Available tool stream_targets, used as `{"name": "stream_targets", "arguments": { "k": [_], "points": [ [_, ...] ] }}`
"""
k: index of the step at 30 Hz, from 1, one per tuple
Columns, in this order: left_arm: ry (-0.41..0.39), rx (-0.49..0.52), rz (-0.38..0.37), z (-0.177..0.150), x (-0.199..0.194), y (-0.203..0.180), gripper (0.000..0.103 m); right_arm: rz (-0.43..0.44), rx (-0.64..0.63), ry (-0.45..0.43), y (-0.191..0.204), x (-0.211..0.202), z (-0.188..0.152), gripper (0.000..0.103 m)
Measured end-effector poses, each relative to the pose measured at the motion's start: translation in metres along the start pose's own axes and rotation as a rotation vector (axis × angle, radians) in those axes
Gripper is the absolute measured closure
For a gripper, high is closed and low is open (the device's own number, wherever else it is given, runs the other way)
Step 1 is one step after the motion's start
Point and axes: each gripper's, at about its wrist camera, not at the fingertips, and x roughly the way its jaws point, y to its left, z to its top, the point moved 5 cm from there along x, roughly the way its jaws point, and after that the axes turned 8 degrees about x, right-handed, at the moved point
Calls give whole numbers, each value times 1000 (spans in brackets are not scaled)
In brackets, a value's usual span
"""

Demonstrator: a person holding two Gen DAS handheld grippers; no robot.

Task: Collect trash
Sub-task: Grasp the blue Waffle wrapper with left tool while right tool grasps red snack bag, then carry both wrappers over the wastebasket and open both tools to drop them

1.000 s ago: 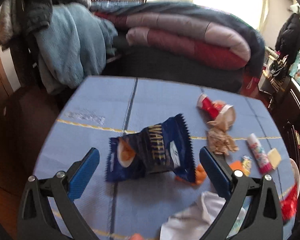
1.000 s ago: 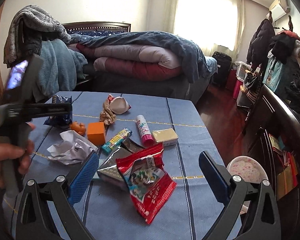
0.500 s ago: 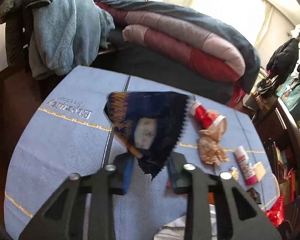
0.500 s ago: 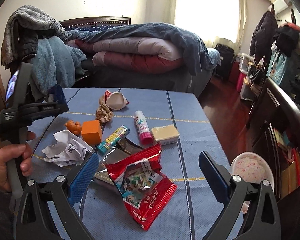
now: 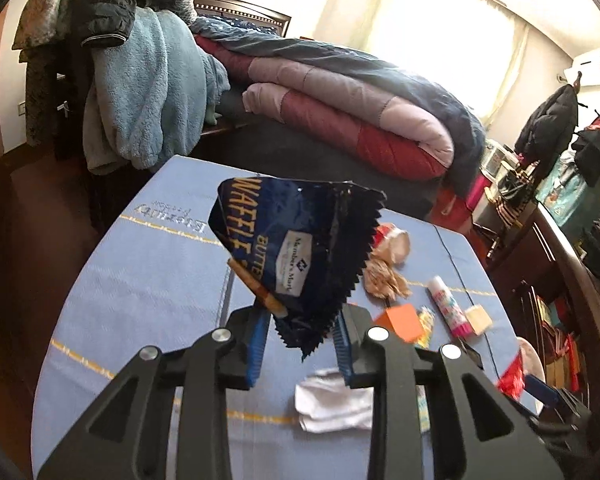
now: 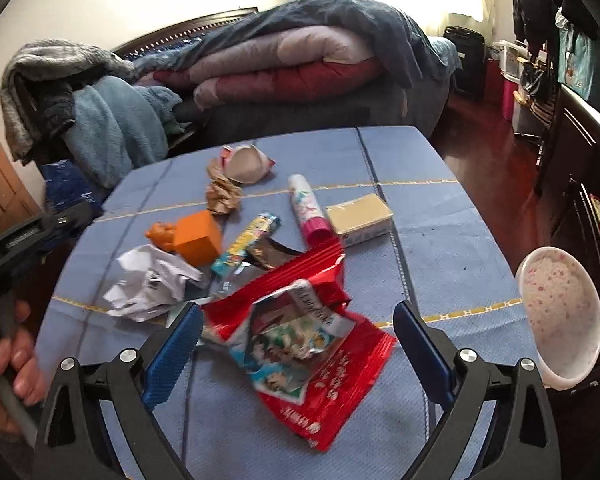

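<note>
A dark blue waffle snack bag (image 5: 296, 252) hangs in the air above the blue table (image 5: 148, 272). My left gripper (image 5: 300, 344) is pinching its lower corner between the blue pads, though the jaws are opening slightly. In the right wrist view a red snack bag (image 6: 320, 364) lies flat on the table near the front edge. My right gripper (image 6: 298, 320) hovers low over it with a finger on each side. Its jaws are closing, and the pads are still apart from the bag.
Behind the red bag lie crumpled white paper (image 6: 148, 284), an orange block (image 6: 198, 238), a candy wrapper (image 6: 246, 242), brown crumpled paper (image 6: 222, 196), a crushed cup (image 6: 246, 162), a pink-capped tube (image 6: 308, 208) and a yellow block (image 6: 358, 214). A speckled bowl (image 6: 560, 316) sits beyond the right table edge.
The left gripper shut on the blue waffle bag and lifted it off the table. The right gripper sank and tilted down toward the red bag, its jaws narrowing a little.
</note>
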Motion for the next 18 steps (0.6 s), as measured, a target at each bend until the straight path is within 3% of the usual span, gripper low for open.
{"name": "stream_targets", "arguments": {
  "k": [1, 2, 4, 7, 18],
  "points": [
    [0, 4, -5, -1, -2, -2, 73, 8, 12, 16, -3, 1, -1, 21],
    [-1, 12, -10, -2, -5, -5, 73, 23, 25, 31, -5, 2, -2, 41],
    [-5, 28, -21, -2, -10, -11, 72, 59, 57, 57, -11, 2, -3, 65],
    [-16, 56, -46, -2, -21, -25, 71, 93, 67, 34, -16, -10, -4, 78],
    [-50, 165, -190, -9, -60, -106, 69, 131, 50, -73, -35, -72, -2, 82]
  ]
}}
